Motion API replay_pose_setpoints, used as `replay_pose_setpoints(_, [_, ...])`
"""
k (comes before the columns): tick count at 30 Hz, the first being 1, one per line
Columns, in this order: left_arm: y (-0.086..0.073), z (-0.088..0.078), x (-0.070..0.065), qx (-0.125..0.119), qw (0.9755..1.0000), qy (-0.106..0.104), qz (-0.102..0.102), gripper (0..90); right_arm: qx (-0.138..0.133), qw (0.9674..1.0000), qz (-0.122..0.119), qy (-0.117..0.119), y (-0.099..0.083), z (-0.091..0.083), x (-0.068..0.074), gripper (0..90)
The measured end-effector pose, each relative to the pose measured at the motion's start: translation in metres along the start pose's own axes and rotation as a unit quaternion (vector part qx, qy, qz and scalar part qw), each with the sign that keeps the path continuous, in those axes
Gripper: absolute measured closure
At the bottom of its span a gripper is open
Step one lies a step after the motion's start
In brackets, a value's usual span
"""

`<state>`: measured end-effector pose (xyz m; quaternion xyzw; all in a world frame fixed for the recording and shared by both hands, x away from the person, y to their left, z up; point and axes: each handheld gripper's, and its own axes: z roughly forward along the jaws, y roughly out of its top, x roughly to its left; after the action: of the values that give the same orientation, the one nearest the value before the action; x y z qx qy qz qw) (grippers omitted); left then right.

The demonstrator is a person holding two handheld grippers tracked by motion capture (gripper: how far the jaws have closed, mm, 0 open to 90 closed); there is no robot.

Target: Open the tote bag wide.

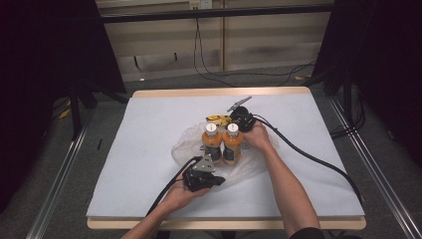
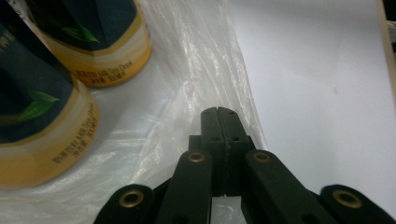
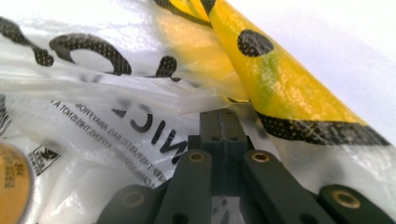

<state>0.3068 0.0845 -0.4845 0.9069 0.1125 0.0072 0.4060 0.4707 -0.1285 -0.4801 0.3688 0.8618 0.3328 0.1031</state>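
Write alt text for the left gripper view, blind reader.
The left tool, black jaws shut together, rests on a crinkled clear plastic bag spread over a white table. Two bottles of orange drink with dark leaf-print labels stand on the bag at upper left, one nearer and one behind.

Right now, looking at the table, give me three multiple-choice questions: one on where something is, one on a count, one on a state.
1. Where do the bottles stand?
A. on the plastic bag
B. on the floor
C. on a shelf

2. How many bottles are there?
A. one
B. two
C. four

3. How are the left gripper's jaws?
A. wide open
B. around a bottle
C. shut

Answers: 1 A, clear film lies under both bases. 2 B, two white caps side by side. 3 C, the jaws meet at the bag's edge.
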Motion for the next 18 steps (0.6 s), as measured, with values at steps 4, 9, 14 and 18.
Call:
replay_pose_setpoints(4, [-0.001, -0.001, -0.002, 0.001, 1.0, -0.009, -0.004, 90.0, -0.003, 0.9999, 0.011, -0.002, 0.003, 0.004, -0.002, 90.0])
replay_pose_setpoints(9, [-0.001, -0.005, -0.005, 0.016, 0.9997, -0.002, 0.016, 90.0, -0.007, 0.9999, 0.008, -0.006, 0.008, 0.008, 0.0, 90.0])
replay_pose_setpoints(14, [-0.011, -0.015, -0.001, 0.008, 0.9999, -0.01, 0.004, 90.0, -0.011, 0.9998, 0.014, -0.006, 0.013, 0.014, 0.002, 90.0])
replay_pose_setpoints(18, [-0.011, -0.017, 0.0, 0.015, 0.9998, -0.009, 0.004, 90.0, -0.016, 0.9992, 0.024, -0.029, 0.015, 0.017, 0.0, 90.0])
